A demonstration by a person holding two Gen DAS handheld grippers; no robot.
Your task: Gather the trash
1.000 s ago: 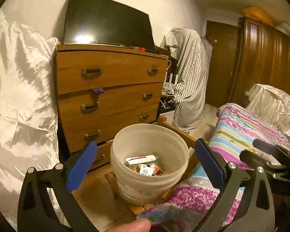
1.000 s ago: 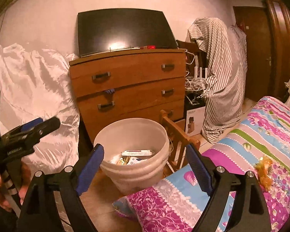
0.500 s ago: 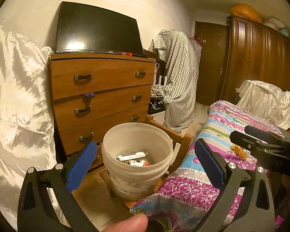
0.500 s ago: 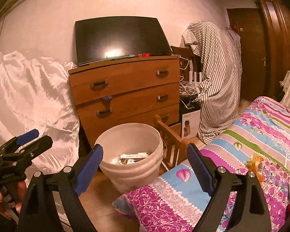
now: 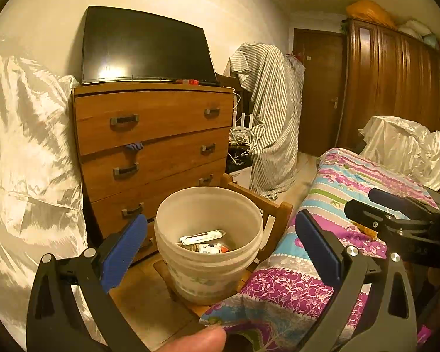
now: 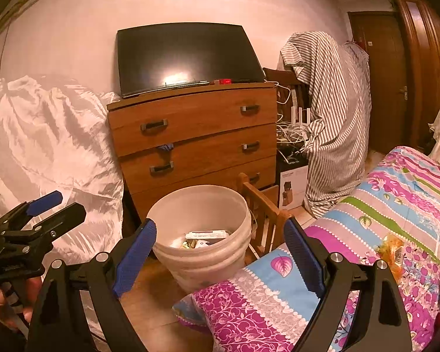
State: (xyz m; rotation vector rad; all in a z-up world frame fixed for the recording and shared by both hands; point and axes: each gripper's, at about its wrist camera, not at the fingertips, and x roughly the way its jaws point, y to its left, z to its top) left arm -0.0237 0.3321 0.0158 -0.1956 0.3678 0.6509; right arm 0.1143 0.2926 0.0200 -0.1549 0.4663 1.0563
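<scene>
While both grippers hang empty above the foot of the bed, a round, translucent white plastic bucket (image 5: 209, 243) stands on a small wooden chair (image 5: 274, 209) just beside the mattress, in front of the chest of drawers (image 5: 155, 146). Its wall is smooth and slightly cloudy, with ribbed bands below the rim. At its bottom lies a loose heap of trash (image 5: 205, 242): a flat white wrapper with a red stripe, and small printed packets under it. A crumpled orange wrapper (image 6: 391, 248) lies on the bed's quilt (image 6: 396, 193), well apart from the bucket.

The quilt is soft and padded, printed with pink, blue and green stripes and purple flowers. The chest is warm brown wood veneer with dark metal handles; a glossy black flat screen (image 5: 145, 45) leans against the wall on top of it. Shiny white satin cloth (image 5: 23, 152) is bunched in sharp creases to the left, and a grey striped fabric (image 5: 271, 111) drapes over something tall to the right.

The left gripper (image 5: 220, 249) points forward and a little downward at the bucket, its blue ridged fingers (image 5: 124, 252) wide apart with nothing between them; a fingertip shows at the bottom edge of its view. The right gripper (image 6: 220, 259) sits at the same shallow downward tilt, its fingers (image 6: 135, 258) likewise spread wide and bare, the bucket framed beyond them.
</scene>
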